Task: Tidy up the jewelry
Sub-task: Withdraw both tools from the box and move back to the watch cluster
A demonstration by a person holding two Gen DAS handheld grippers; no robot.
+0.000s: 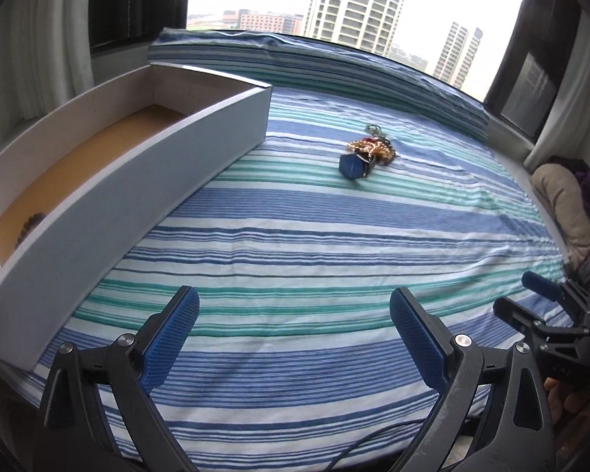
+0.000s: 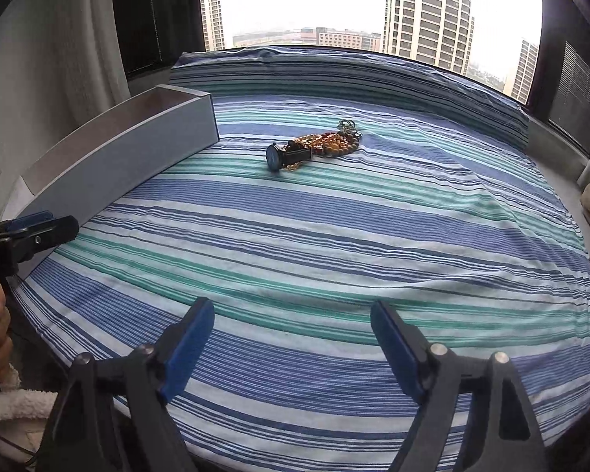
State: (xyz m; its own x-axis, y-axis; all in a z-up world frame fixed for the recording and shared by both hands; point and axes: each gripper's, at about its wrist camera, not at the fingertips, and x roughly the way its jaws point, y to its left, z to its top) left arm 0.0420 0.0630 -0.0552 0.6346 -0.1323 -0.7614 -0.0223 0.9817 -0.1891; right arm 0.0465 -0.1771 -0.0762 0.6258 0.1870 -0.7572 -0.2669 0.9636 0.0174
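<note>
A: Where was the jewelry?
B: Heaped mid-sheet [image 2: 334,212]: a blue-faced watch [image 1: 352,166] against amber beads [image 2: 330,142], well apart from both tongs.
A: And the box [image 1: 145,181]?
B: At the sheet's left edge, beads [image 1: 29,226] in one corner.
A: The tongs?
B: Left tongs [image 1: 294,320] and right tongs [image 2: 293,324] gaped wide, empty.

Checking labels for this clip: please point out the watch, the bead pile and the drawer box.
watch [image 2: 274,157]: right wrist view, on its blue dial.
bead pile [image 2: 334,142]: right wrist view, on the amber beads.
drawer box [image 1: 137,181]: left wrist view, on its grey front wall.
</note>
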